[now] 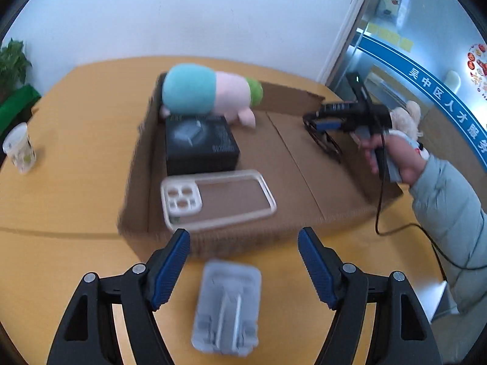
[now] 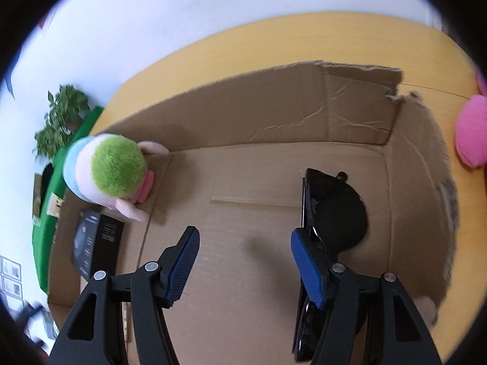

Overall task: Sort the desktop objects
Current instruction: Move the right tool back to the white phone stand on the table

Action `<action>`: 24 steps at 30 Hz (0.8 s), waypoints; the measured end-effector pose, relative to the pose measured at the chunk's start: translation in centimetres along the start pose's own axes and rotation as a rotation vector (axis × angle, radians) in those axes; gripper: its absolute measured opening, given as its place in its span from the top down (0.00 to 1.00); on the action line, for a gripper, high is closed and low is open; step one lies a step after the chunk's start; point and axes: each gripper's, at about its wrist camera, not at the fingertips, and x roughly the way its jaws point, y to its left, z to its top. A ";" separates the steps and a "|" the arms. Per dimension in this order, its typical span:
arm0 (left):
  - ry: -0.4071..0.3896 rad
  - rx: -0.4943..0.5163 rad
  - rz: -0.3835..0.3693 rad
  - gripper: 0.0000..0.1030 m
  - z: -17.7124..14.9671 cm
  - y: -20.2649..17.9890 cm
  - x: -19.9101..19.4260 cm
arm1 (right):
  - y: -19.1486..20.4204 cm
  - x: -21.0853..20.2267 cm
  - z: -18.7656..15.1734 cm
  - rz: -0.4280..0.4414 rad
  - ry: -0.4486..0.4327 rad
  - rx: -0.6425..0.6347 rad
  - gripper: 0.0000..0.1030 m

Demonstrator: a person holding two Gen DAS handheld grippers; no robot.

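Note:
An open cardboard box (image 1: 292,164) lies on the wooden table. Inside it are a plush toy (image 1: 210,91) in teal, pink and green, a black box (image 1: 201,144), a clear phone case (image 1: 217,199) and black sunglasses (image 1: 324,137). My left gripper (image 1: 243,266) is open above a grey phone stand (image 1: 228,307) on the table in front of the box. My right gripper (image 2: 245,269) is open and empty inside the box (image 2: 274,213), with the sunglasses (image 2: 334,213) by its right finger. The plush (image 2: 109,170) and black box (image 2: 97,243) show at left.
A paper cup (image 1: 19,152) stands at the table's left. A green plant (image 1: 12,64) is behind it. A beige plush (image 1: 408,118) lies beyond the box's right wall. A pink object (image 2: 471,130) sits on the table right of the box. A cable (image 1: 411,231) trails over the table.

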 end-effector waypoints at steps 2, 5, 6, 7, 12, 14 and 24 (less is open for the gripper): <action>0.003 -0.012 -0.010 0.30 -1.6 0.5 -0.2 | 1.6 -2.1 -0.7 -0.009 -0.047 -0.046 0.39; 0.027 -0.025 -0.004 0.30 -3.3 0.9 0.2 | 4.4 -5.9 -2.1 -0.002 -0.125 -0.135 0.35; 0.039 -0.022 -0.002 0.30 -3.9 0.9 0.4 | 5.2 -6.9 -2.6 0.000 -0.144 -0.154 0.33; 0.049 -0.019 -0.005 0.30 -4.5 0.8 0.5 | 5.9 -8.0 -3.1 0.006 -0.164 -0.172 0.31; 0.110 -0.002 -0.009 0.30 -7.2 0.4 1.8 | 9.5 -14.5 -7.1 0.041 -0.289 -0.273 0.23; 0.125 -0.006 -0.012 0.30 -7.9 0.4 2.4 | 10.2 -15.9 -8.6 0.009 -0.309 -0.286 0.21; 0.114 0.108 -0.024 0.38 -9.2 -2.3 3.2 | 11.4 -13.9 -16.5 -0.034 -0.194 -0.298 0.20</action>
